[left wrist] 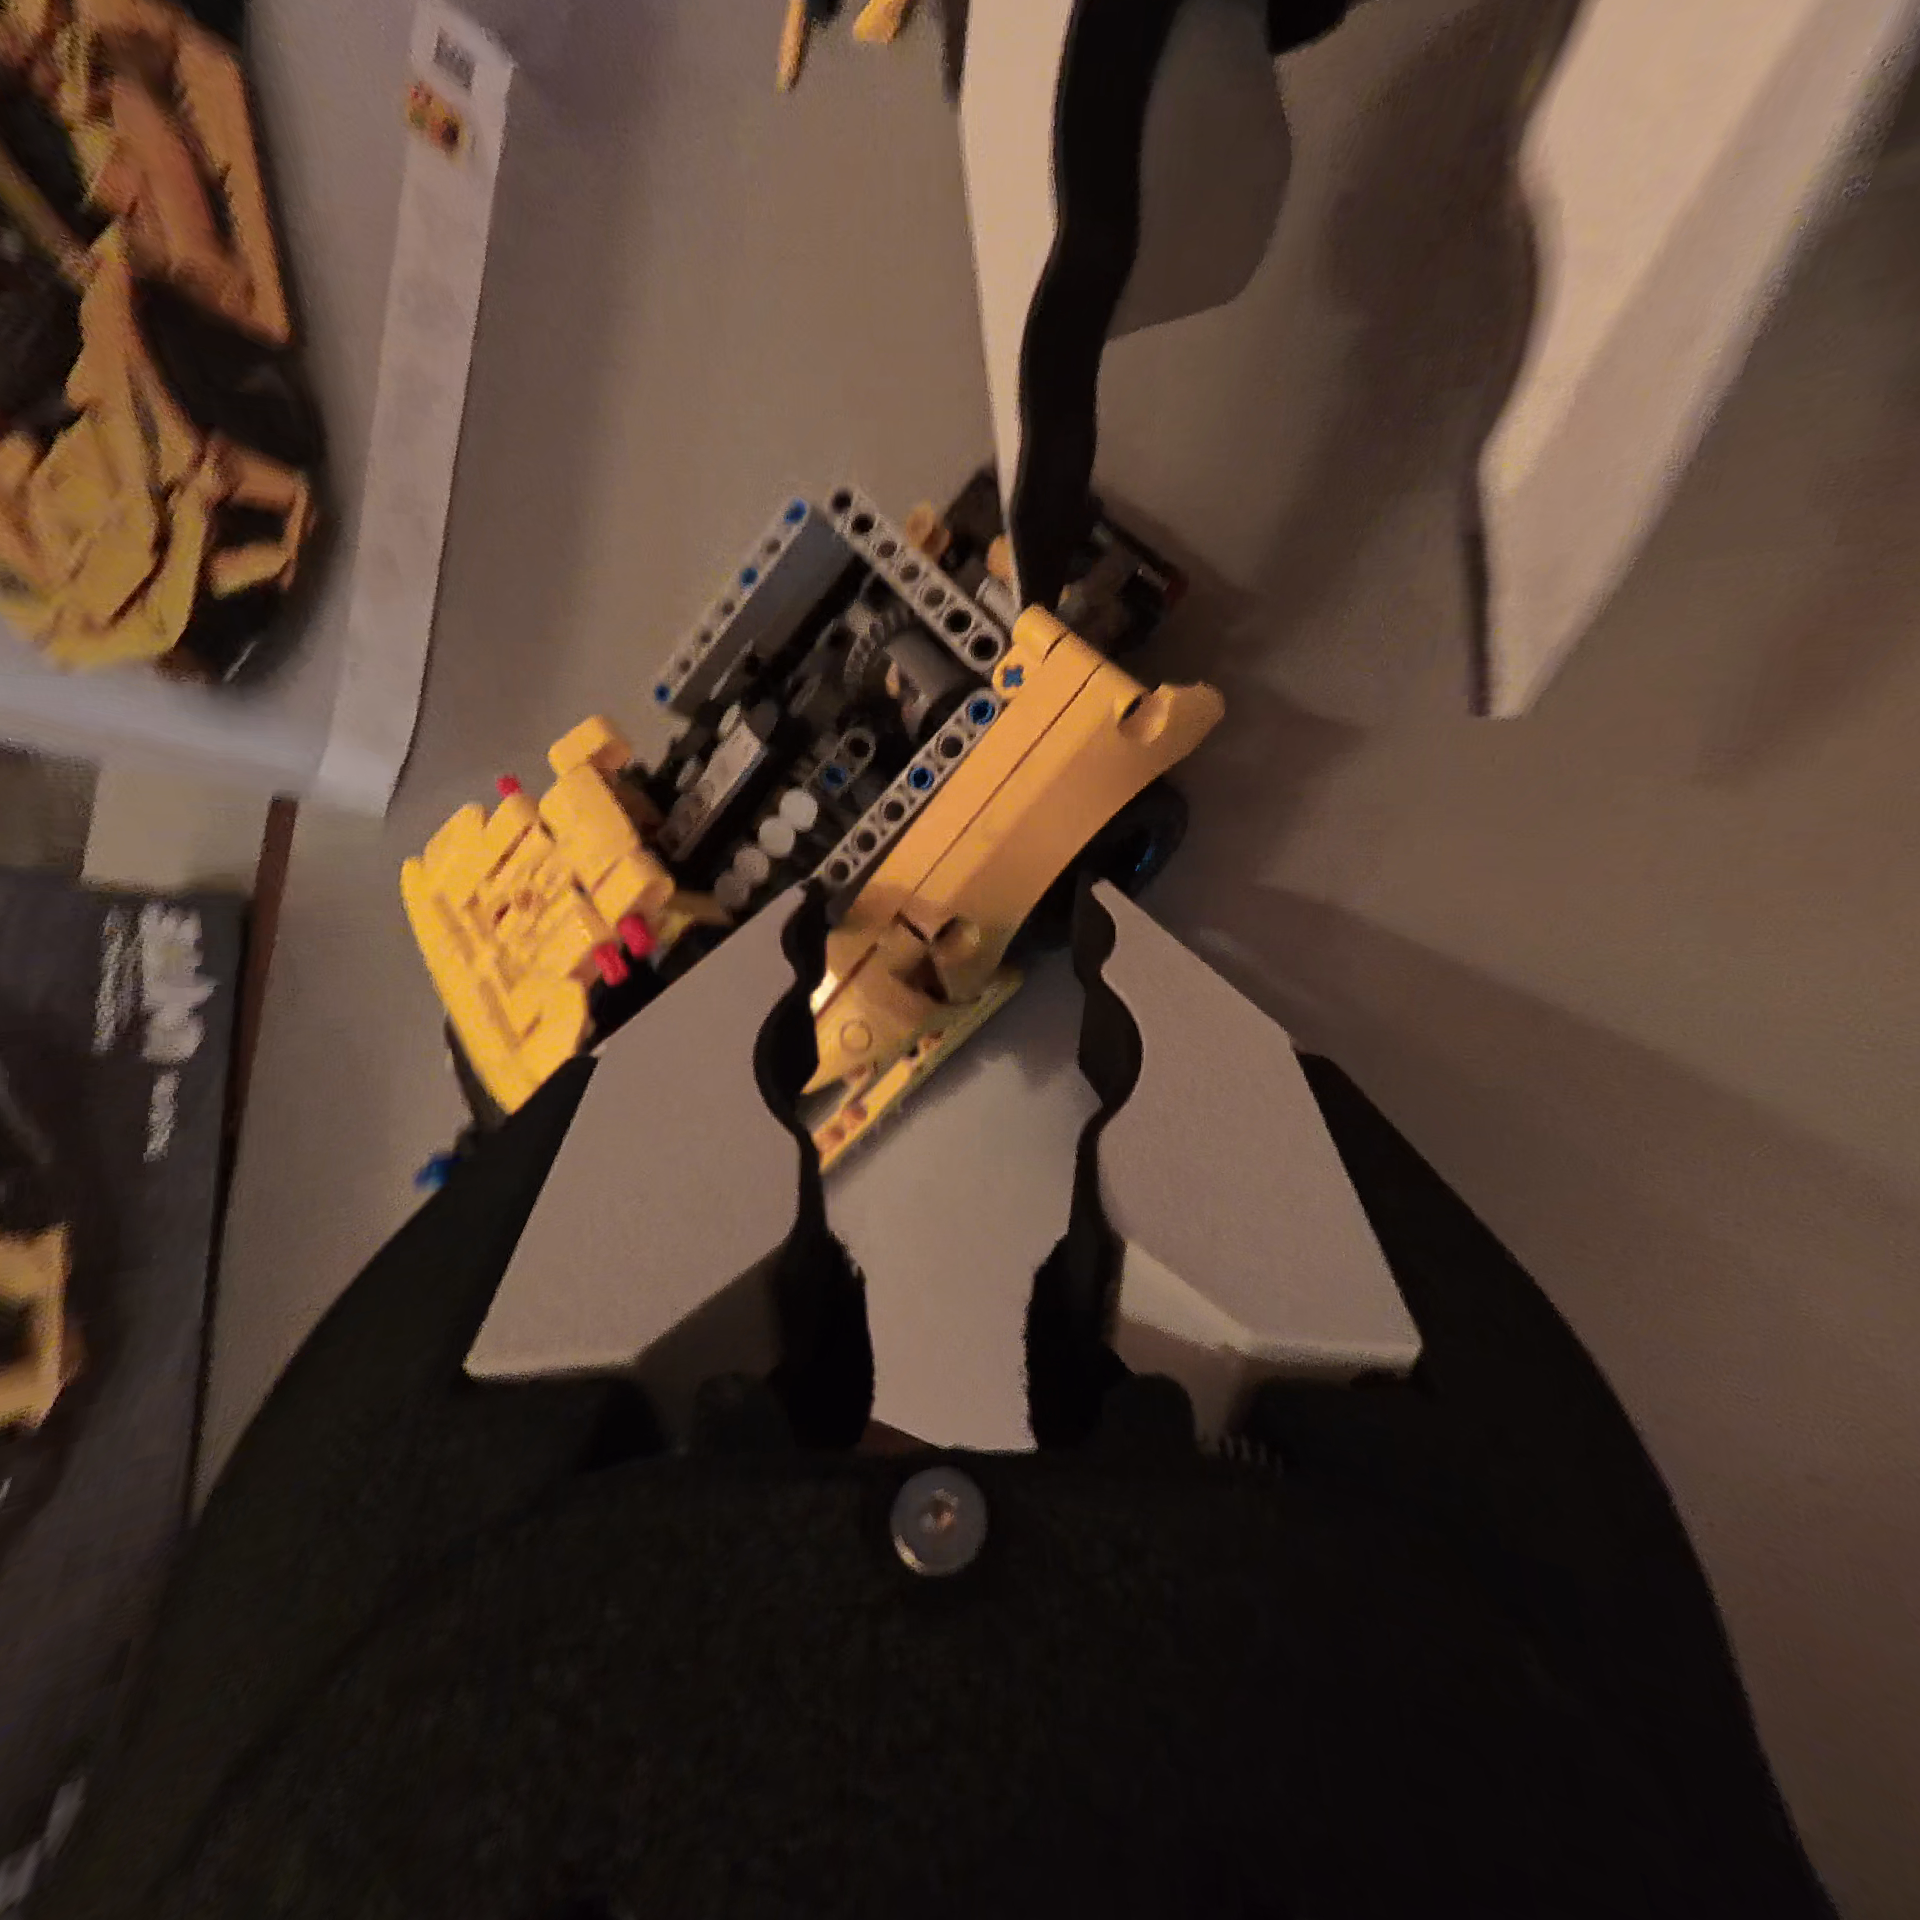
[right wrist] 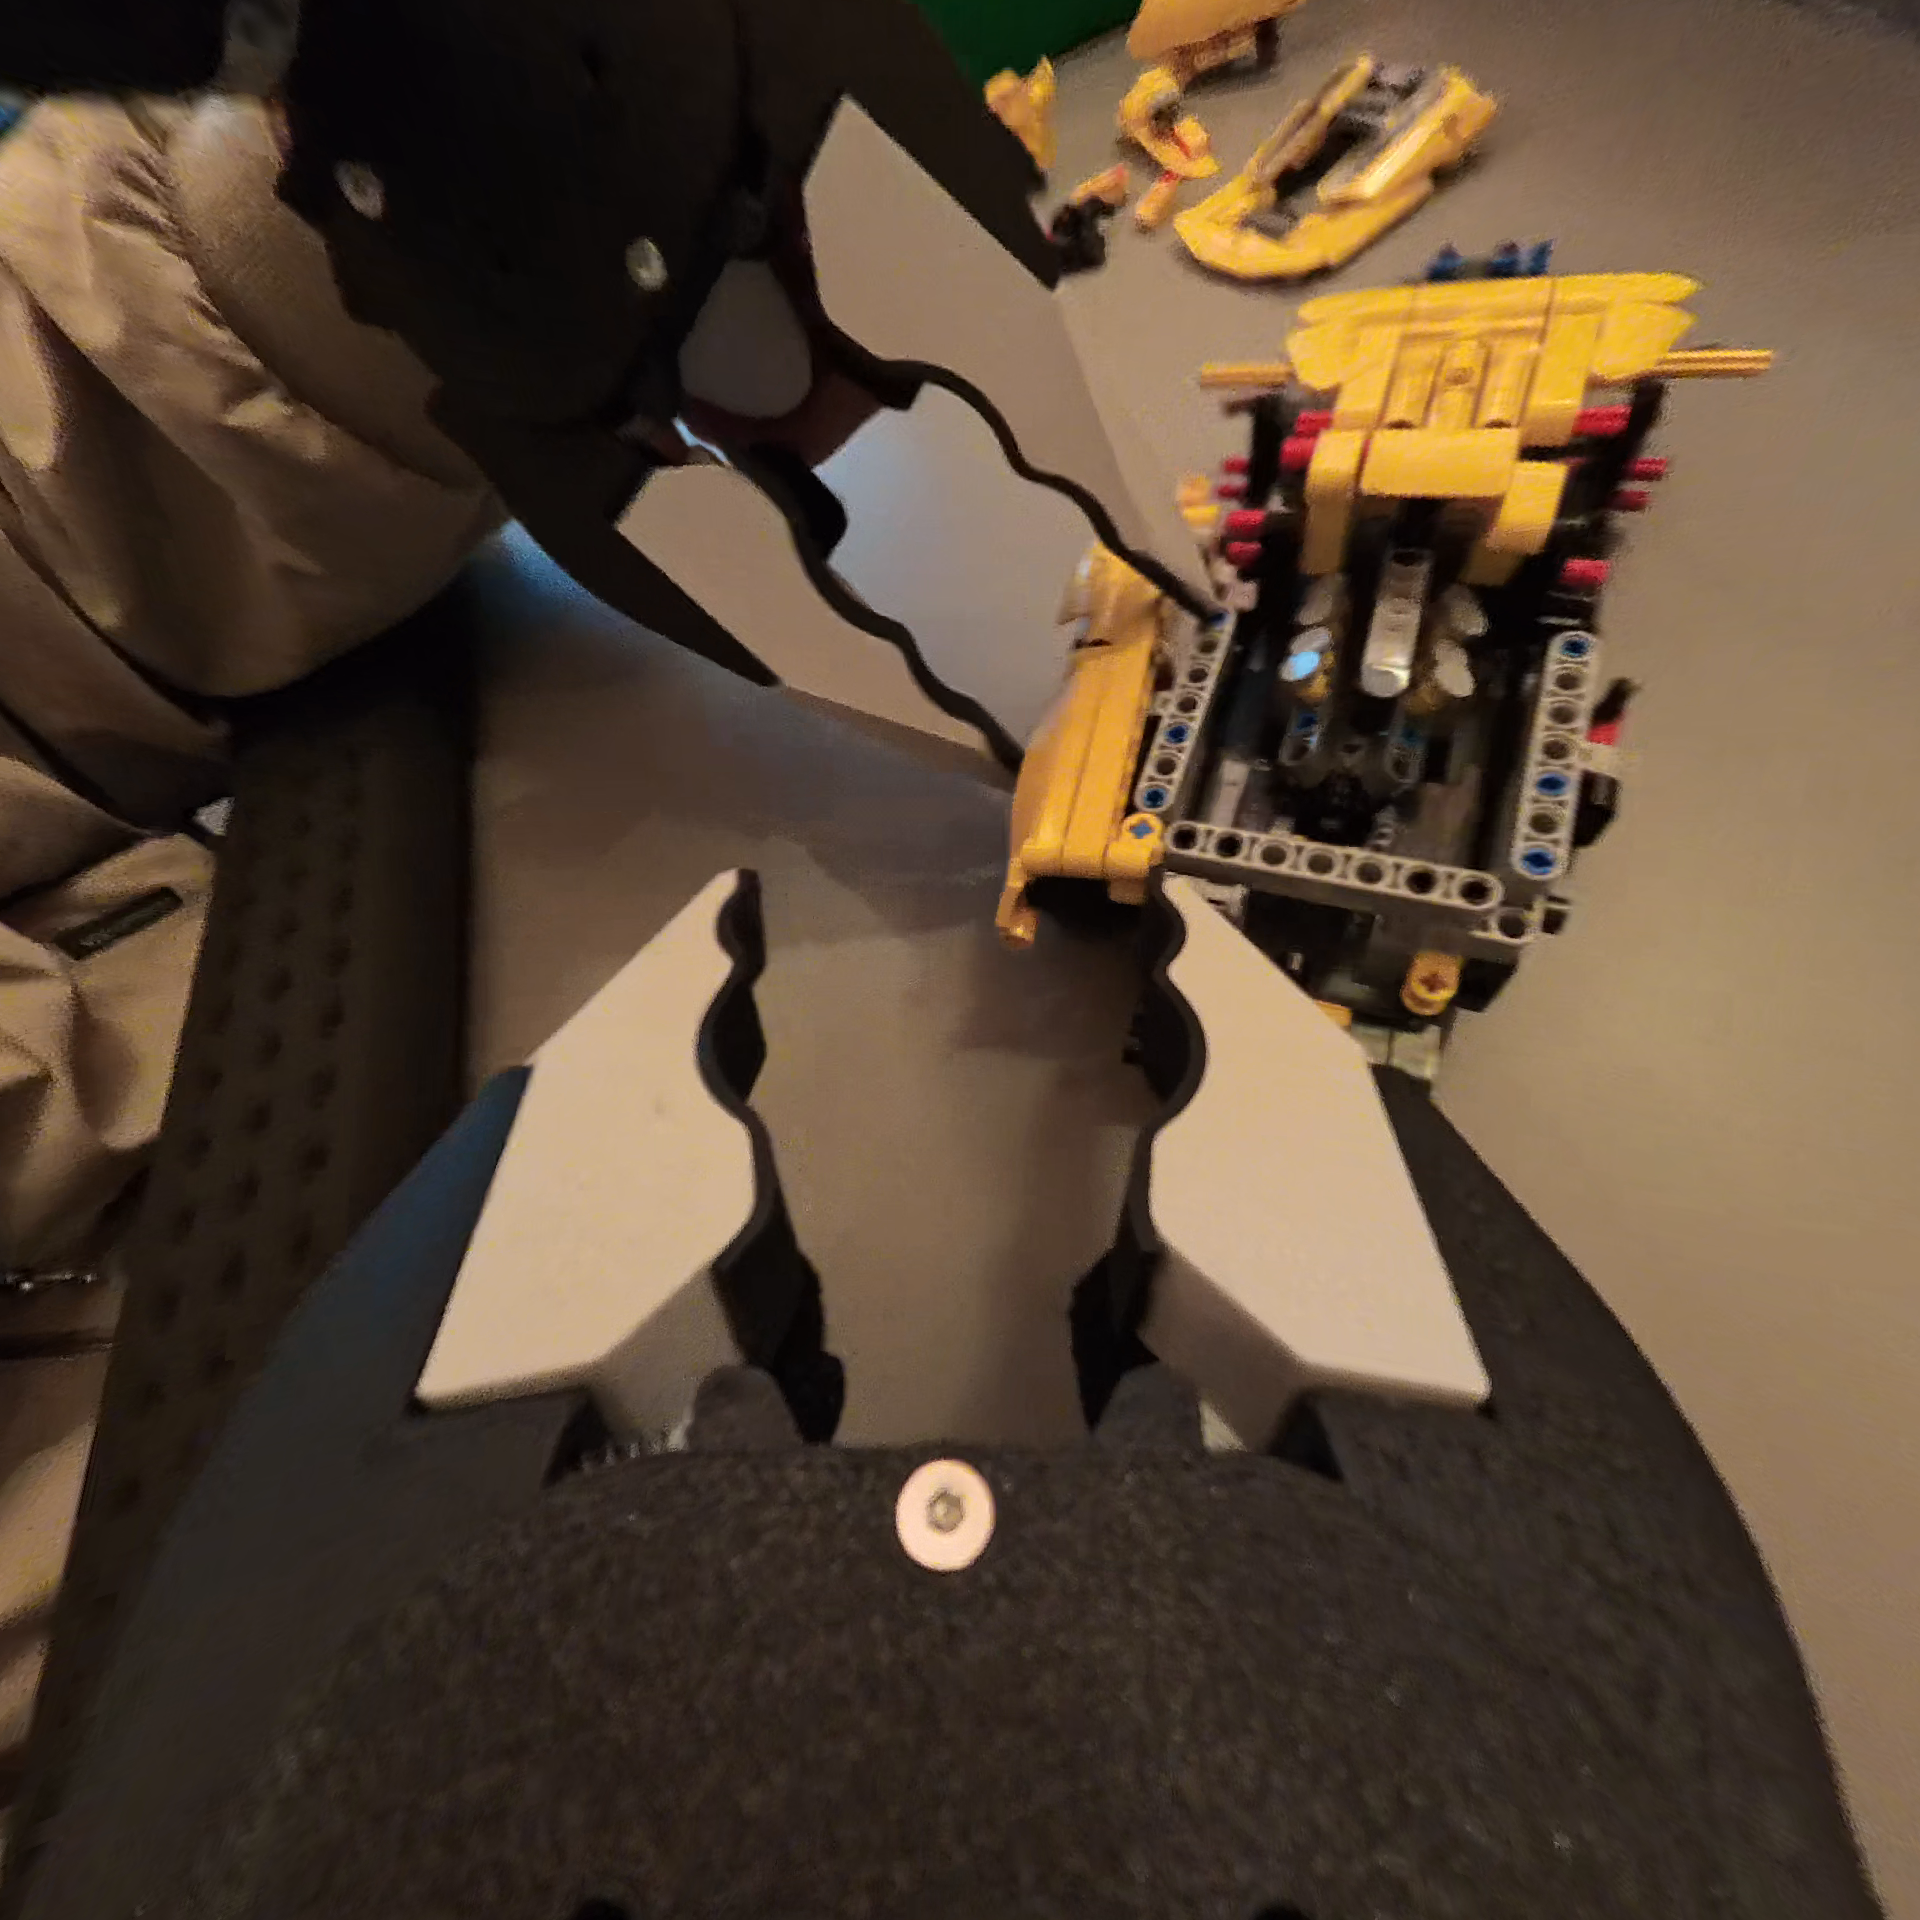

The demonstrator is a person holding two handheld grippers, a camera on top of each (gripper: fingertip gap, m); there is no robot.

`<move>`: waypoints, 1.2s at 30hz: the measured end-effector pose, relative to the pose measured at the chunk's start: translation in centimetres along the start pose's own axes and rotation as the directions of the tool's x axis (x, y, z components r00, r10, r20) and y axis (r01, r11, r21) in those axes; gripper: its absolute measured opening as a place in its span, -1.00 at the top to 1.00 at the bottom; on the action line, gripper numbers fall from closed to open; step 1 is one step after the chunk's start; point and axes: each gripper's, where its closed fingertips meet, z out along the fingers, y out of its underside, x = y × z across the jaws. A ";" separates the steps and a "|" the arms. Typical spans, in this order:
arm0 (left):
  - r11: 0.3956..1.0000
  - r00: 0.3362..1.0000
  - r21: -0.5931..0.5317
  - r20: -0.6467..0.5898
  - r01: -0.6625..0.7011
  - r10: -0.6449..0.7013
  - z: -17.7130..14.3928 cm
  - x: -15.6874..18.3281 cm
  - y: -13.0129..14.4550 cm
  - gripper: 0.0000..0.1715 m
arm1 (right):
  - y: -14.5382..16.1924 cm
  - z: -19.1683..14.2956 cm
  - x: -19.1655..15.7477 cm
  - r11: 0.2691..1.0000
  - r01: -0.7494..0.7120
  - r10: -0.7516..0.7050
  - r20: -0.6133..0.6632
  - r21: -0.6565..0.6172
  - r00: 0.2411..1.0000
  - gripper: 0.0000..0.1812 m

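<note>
Left gripper (left wrist: 940,914), jaws parted, straddles yellow side panel (left wrist: 1018,790) of half-built yellow-and-grey brick car (left wrist: 810,748), apparently unclamped | right gripper (right wrist: 951,904) agape, empty, beside car's grey frame (right wrist: 1340,862)

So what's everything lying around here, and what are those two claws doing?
Half-built yellow and grey brick car: one, mid-table, between both claws.
Loose yellow brick body parts: several, far table edge.
Yellow-car printed box: one, table's left side.
White paper sheet: one, beside the box.
Dark printed booklet: one, nearer left edge.
Grey table: one, beneath all.
Beige jacket sleeve: one, person's.
Left claw: open, straddling the car's yellow side panel.
Right claw: open, at the car's end.
</note>
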 end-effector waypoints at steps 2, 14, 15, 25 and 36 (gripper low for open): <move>0.999 0.998 -0.025 0.062 0.035 -0.033 -0.9 -0.5 1.4 0.46 | -0.8 0.7 -0.4 0.999 0.026 -0.026 0.021 0.031 0.999 0.28; 0.984 0.976 0.076 0.164 -0.159 0.145 1.1 1.9 -1.8 0.37 | 0.6 -1.4 7.6 0.996 0.065 -0.045 -0.314 0.054 0.948 0.19; 0.981 0.969 0.065 0.179 -0.182 0.168 1.4 1.8 -1.8 0.37 | 1.0 -0.8 7.8 0.997 0.080 -0.067 -0.339 0.023 0.938 0.18; 0.877 0.746 -0.110 0.484 -0.467 0.458 1.5 1.0 -2.1 0.63 | 0.4 1.6 7.9 1.000 0.023 -0.022 -0.371 -0.003 0.928 0.29; 0.884 0.781 -0.017 0.460 -0.468 0.422 -0.7 2.1 -2.6 0.65 | 1.3 1.1 7.5 0.998 -0.058 0.056 -0.278 0.004 0.959 0.94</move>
